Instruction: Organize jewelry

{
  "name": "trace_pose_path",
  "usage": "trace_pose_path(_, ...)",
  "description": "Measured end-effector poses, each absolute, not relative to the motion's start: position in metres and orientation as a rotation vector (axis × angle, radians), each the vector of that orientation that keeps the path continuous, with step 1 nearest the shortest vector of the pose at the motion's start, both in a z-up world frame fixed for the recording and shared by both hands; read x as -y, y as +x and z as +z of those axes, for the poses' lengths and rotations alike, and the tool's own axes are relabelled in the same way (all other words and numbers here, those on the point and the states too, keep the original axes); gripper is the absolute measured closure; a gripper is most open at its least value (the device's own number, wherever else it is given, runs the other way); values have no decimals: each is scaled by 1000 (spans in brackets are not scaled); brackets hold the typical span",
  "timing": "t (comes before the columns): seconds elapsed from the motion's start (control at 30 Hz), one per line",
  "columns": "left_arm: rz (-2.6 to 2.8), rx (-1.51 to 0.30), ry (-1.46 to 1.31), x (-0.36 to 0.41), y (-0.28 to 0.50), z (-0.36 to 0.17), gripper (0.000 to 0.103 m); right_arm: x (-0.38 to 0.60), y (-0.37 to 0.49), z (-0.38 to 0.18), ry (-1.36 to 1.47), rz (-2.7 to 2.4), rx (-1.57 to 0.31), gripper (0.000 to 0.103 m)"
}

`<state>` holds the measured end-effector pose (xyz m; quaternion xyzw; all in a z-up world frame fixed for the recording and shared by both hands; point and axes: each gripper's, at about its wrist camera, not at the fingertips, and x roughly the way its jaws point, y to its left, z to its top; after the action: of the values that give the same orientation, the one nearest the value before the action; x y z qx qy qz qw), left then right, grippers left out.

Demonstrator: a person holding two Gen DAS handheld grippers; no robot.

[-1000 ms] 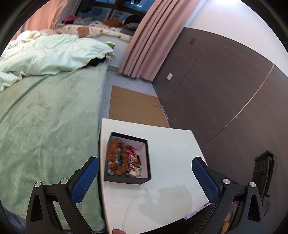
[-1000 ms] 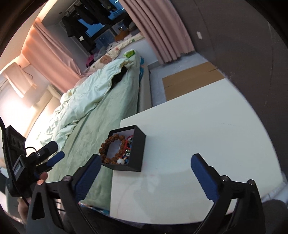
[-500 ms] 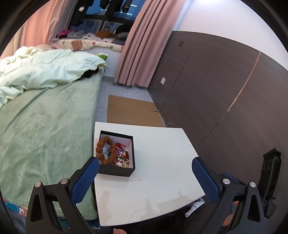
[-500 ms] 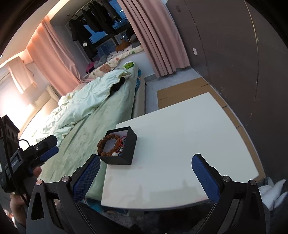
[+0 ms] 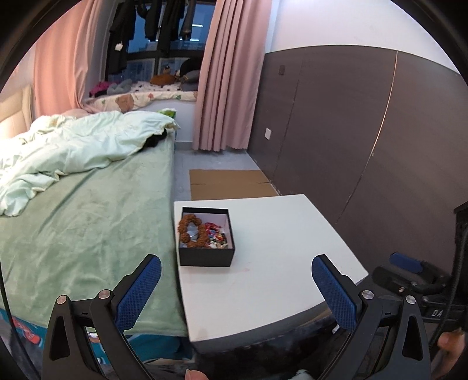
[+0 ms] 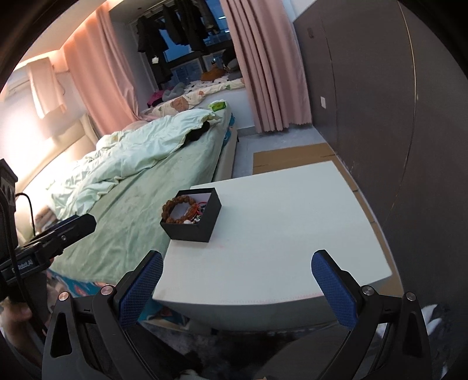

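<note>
- The black jewelry box (image 5: 206,236) sits at the left edge of the white table (image 5: 278,263), near the far left corner and just beside the green bed (image 5: 82,228).
- Inside the box a brown bead bracelet (image 5: 191,231) lies on the left side, touching a heap of small coloured pieces (image 5: 216,236) on the right.
- The table surface to the right of the box and toward its near edge is bare white, right up to the dark wall panel (image 5: 351,131) side.
- A flat cardboard sheet (image 5: 231,184) lies on the floor beyond the table's far edge, before the pink curtain (image 5: 225,87).
- The left gripper (image 5: 234,289) hangs short of the near table edge, its blue-padded fingers spread wide with nothing between them.
- The right gripper (image 6: 237,285) also hangs off the near edge, fingers spread wide, holding nothing.
- Compared with a second ago, both cameras sit farther back and lower: the box looks smaller and farther off, the whole tabletop is now visible, and more of the window and hanging clothes (image 5: 158,26) shows.
</note>
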<state>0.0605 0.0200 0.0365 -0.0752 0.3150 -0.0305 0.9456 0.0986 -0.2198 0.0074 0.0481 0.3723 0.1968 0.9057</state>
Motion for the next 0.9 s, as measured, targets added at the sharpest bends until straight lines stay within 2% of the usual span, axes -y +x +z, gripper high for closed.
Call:
trace_pose_path(0.37, -31, -587, -85, -23, 35, 20, 0, 221, 76, 7, 7, 395, -741, 1)
trace_pose_path(0.9, -22, -559, -168, -34, 26, 14, 0, 217, 65, 9, -6, 404, -717, 1)
